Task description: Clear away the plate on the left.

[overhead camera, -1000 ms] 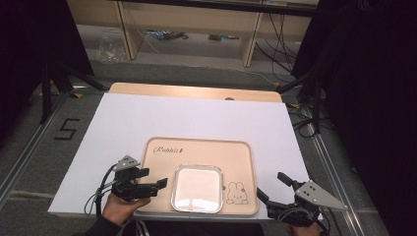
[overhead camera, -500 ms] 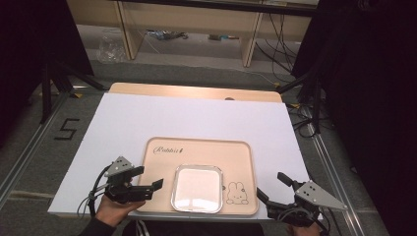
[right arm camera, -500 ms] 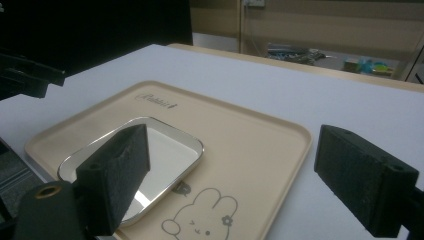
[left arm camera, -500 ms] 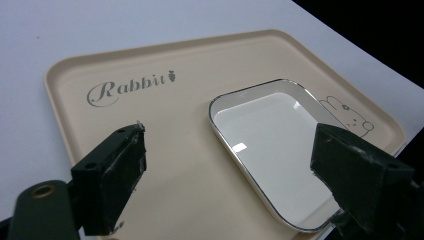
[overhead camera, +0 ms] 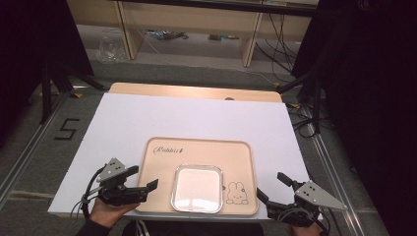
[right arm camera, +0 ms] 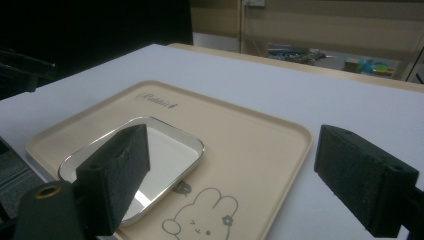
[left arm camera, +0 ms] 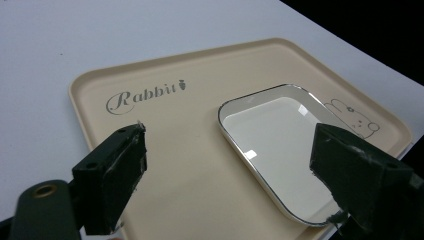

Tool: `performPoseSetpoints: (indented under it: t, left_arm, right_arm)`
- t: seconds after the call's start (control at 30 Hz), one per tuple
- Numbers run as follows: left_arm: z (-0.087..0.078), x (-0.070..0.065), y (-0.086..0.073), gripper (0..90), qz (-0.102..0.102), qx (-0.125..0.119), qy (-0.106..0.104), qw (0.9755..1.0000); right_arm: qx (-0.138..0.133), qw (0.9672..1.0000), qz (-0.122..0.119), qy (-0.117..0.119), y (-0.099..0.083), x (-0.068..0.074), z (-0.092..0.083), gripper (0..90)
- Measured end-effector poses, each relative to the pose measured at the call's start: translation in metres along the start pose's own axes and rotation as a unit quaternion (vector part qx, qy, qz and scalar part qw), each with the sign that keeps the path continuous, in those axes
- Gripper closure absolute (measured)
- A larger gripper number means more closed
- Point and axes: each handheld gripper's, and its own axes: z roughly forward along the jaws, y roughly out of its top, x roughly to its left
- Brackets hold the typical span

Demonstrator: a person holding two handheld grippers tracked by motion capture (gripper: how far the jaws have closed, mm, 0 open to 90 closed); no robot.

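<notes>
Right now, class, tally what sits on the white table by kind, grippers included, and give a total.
Beige tray: 1
White dish with a silver rim, lying in the tray: 1
Grippers: 2, the left gripper and the right gripper, both with jaws apart and empty
Total: 4

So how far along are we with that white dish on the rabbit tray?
Done: the white dish sits flat on the beige tray. In hand: the left gripper hovers open over the tray's left edge, empty. Left: any grasp at all; the right gripper is open, off the tray's right side.
</notes>
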Motion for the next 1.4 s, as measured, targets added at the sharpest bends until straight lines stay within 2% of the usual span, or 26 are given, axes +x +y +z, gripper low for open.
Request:
performPoseSetpoints:
  t: [0.1,0.17,0.2,0.23,0.37,0.43,0.47,0.5,0.57,0.6,0.63,0.67,0.7,0.73,0.77,0.8,0.87,0.9,0.97,1.03,1.07,1.13,1.17,1.3,1.37,1.4]
  left_arm:
    - [-0.002,-0.001,0.000,14.7,-0.003,0.000,-0.001,1.0000]
    - [-0.002,-0.003,-0.001,14.7,-0.013,-0.004,-0.002,0.9999]
    - [-0.003,-0.003,-0.002,14.8,-0.011,-0.003,-0.006,0.9999]
    - [-0.003,-0.004,-0.002,14.7,-0.016,-0.007,-0.005,0.9998]
    - [-0.006,-0.004,-0.003,14.8,-0.008,-0.004,-0.005,0.9999]
    - [-0.007,-0.004,-0.003,14.7,-0.003,-0.006,-0.005,1.0000]
    - [-0.008,-0.004,-0.003,14.8,-0.002,-0.007,-0.007,1.0000]
    - [-0.009,-0.004,-0.003,14.9,-0.003,-0.008,-0.005,0.9999]
    - [-0.010,-0.004,-0.004,14.9,0.000,-0.010,-0.005,0.9999]
    - [-0.011,-0.004,-0.004,14.9,0.001,-0.009,-0.004,1.0000]
    - [-0.012,-0.006,-0.004,14.9,-0.006,-0.014,0.005,0.9999]
    - [-0.012,-0.006,-0.004,14.8,-0.006,-0.014,0.005,0.9999]
    - [-0.012,-0.006,-0.005,14.9,-0.003,-0.016,0.005,0.9999]
    - [-0.013,-0.007,-0.005,14.9,0.002,-0.015,0.012,0.9998]
    - [-0.014,-0.006,-0.005,14.9,0.008,-0.017,0.013,0.9998]
    - [-0.016,-0.005,-0.005,14.9,0.019,-0.015,0.015,0.9996]
    - [-0.017,-0.004,-0.005,14.9,0.017,-0.019,0.016,0.9995]
    - [-0.018,-0.004,-0.005,14.9,0.022,-0.018,0.017,0.9995]
    - [-0.020,-0.005,-0.007,14.9,0.013,-0.029,0.021,0.9993]
    - [-0.021,-0.005,-0.007,14.9,0.015,-0.030,0.021,0.9992]
    - [-0.022,-0.006,-0.008,14.9,0.008,-0.029,0.025,0.9992]
    - [-0.024,-0.006,-0.009,14.9,0.010,-0.030,0.024,0.9992]
    - [-0.026,-0.006,-0.009,14.9,0.022,-0.028,0.023,0.9991]
    - [-0.029,-0.011,-0.012,14.9,0.016,-0.035,0.021,0.9991]
    - [-0.031,-0.013,-0.013,14.9,0.027,-0.033,0.018,0.9989]
    - [-0.033,-0.013,-0.013,14.9,0.038,-0.023,0.017,0.9989]
  right_arm:
    - [-0.002,1.0000,-0.006,-0.004,0.000,-0.001,0.000,15.2]
    - [-0.001,1.0000,0.005,0.000,0.000,0.001,0.000,15.2]
    - [-0.001,0.9999,-0.013,-0.006,0.000,-0.002,0.000,15.2]
    - [0.003,1.0000,0.005,0.003,0.000,0.000,0.000,15.2]
    - [-0.002,1.0000,-0.007,-0.004,0.000,-0.001,0.000,15.2]
    - [-0.003,1.0000,-0.004,-0.004,0.000,0.000,0.000,15.2]
    - [-0.002,0.9999,-0.012,-0.006,0.000,-0.001,0.000,15.2]
    - [-0.002,1.0000,-0.002,-0.001,0.000,0.000,0.000,15.2]
    - [-0.002,1.0000,-0.004,-0.003,0.000,0.000,0.000,15.2]
    - [0.002,1.0000,0.008,0.003,0.000,0.001,0.000,15.2]
    - [-0.001,1.0000,-0.005,-0.006,0.000,0.000,0.000,15.2]
    - [-0.001,0.9999,-0.010,-0.007,0.000,-0.001,0.000,15.2]
    - [0.000,1.0000,0.000,0.000,0.000,0.000,0.000,15.2]
    - [0.000,1.0000,0.000,0.000,0.000,0.000,0.000,15.2]
    - [0.003,0.9999,-0.011,-0.010,0.000,-0.001,-0.001,15.2]
    - [0.003,1.0000,0.000,-0.001,0.000,0.000,0.000,15.2]
    - [0.003,1.0000,0.000,-0.001,0.000,0.000,0.000,15.2]
    - [0.003,0.9999,-0.014,-0.009,0.001,-0.001,-0.001,15.2]
    - [0.000,0.9999,-0.014,-0.006,0.000,-0.001,-0.001,15.2]
    - [0.001,0.9999,-0.015,-0.006,0.000,-0.001,-0.001,15.2]
    - [0.001,0.9999,-0.013,-0.006,0.000,-0.001,-0.001,15.2]
    - [0.000,0.9999,-0.013,-0.007,0.000,-0.001,0.000,15.2]
    - [0.000,0.9999,-0.013,-0.007,0.000,-0.001,0.000,15.2]
    - [-0.001,0.9999,-0.013,-0.007,0.000,-0.001,0.000,15.2]
    - [0.001,0.9999,-0.014,-0.006,0.000,-0.001,-0.001,15.2]
    - [0.001,0.9999,-0.015,-0.005,0.000,-0.001,-0.001,15.2]
